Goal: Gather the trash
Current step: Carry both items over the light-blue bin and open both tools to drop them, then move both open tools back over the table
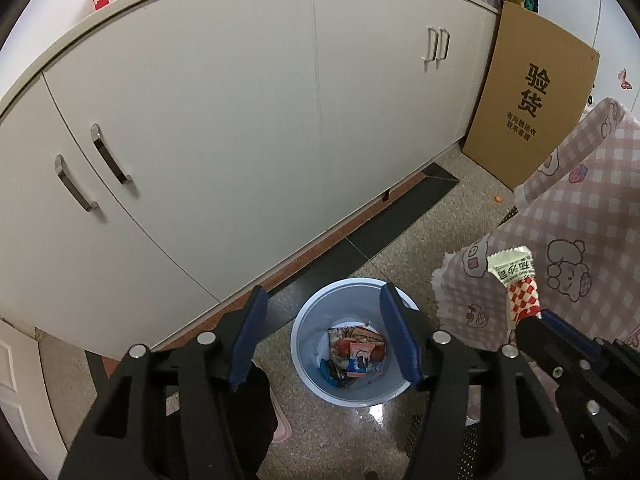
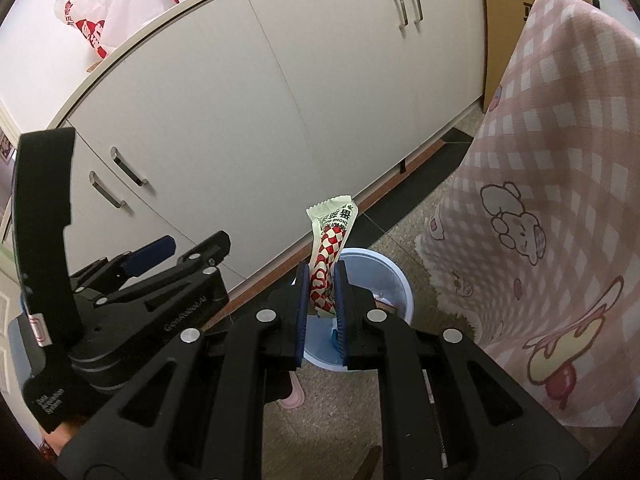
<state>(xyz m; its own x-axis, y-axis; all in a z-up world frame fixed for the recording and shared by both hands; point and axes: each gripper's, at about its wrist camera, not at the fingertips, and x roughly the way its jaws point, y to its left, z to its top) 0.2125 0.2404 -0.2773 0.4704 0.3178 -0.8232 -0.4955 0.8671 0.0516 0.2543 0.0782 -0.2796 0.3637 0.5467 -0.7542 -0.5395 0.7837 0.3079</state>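
The wrapper (image 2: 329, 256), cream at the top and red-and-white checked below, stands upright between the blue pads of the right gripper (image 2: 322, 280), which are closed tight on its lower half. Its crimped top edge pokes well above the fingertips and leans slightly right. From the left wrist view the same wrapper (image 1: 516, 284) shows at the right edge, sticking up out of the right gripper's black jaws.

Below and just behind the wrapper sits the bin (image 2: 384, 276), pale blue and round, standing on the speckled floor. In the left wrist view the bin (image 1: 310, 344) lies right between the fingers of the left gripper (image 1: 322, 300), far beneath them; crumpled packets (image 1: 354, 350) lie at its bottom. The left gripper's jaws stand apart with nothing between the pads.

A pink checked cloth (image 2: 552, 208) with cartoon bears hangs just right of the bin. A white cabinet (image 1: 240, 120) with metal handles runs along behind it, a cardboard sheet (image 1: 528, 100) leaning at its far end. A white plastic bag (image 2: 108, 12) with red print rests on the cabinet top.
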